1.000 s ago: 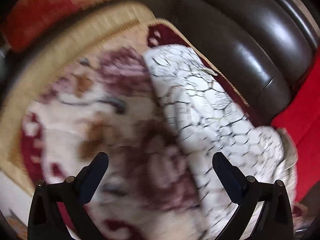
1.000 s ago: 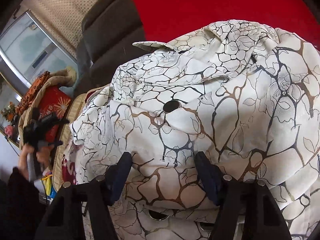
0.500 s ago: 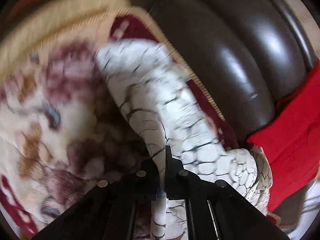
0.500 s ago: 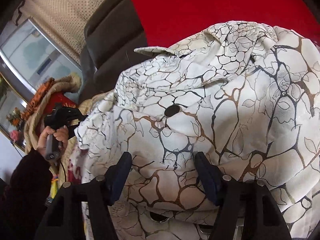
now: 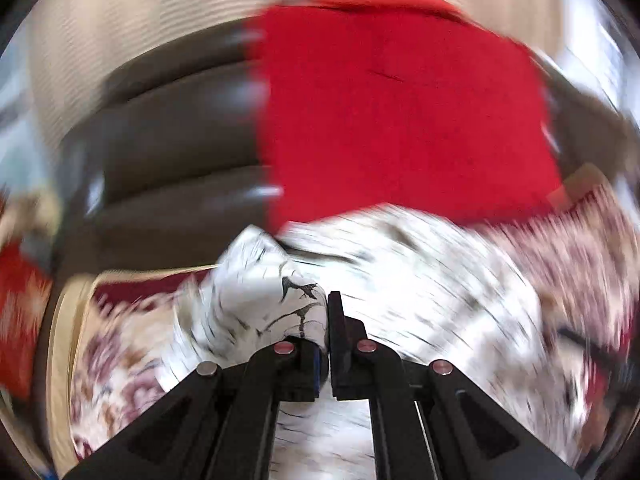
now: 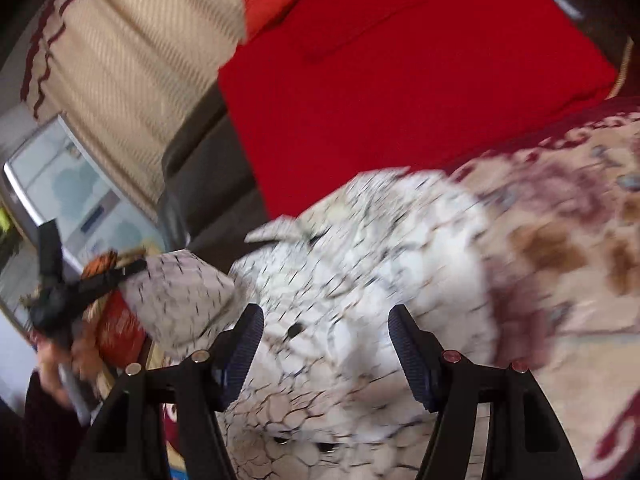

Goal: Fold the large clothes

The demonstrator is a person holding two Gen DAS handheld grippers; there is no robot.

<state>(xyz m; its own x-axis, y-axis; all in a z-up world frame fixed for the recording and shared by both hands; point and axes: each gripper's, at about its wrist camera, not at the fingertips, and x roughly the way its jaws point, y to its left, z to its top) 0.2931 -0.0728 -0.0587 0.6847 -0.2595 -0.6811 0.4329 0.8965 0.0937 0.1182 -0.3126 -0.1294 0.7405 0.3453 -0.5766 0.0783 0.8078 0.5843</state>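
A white garment with a dark crackle pattern [image 5: 420, 280] lies on a floral blanket over a sofa seat. My left gripper [image 5: 329, 312] is shut on a fold of this cloth, and a bunched part of it stands up left of the fingers. In the right wrist view, the left gripper [image 6: 134, 271] is at the far left and holds a corner of the garment [image 6: 360, 280] lifted off the seat. My right gripper [image 6: 324, 320] hovers over the garment's buttoned middle. It is open and its pads are clear of the cloth.
A red cushion [image 6: 380, 80] leans on the dark leather sofa back [image 5: 180, 140] behind the garment. The floral blanket [image 6: 560, 240] spreads to the right. A beige curtain [image 6: 140, 60] and a window are at the upper left. A hand [image 6: 52, 376] grips the left tool.
My left gripper went from wide open to shut on the garment's edge. It then swung up and rolled, lifting the cloth. My right gripper drew back and up from the garment.
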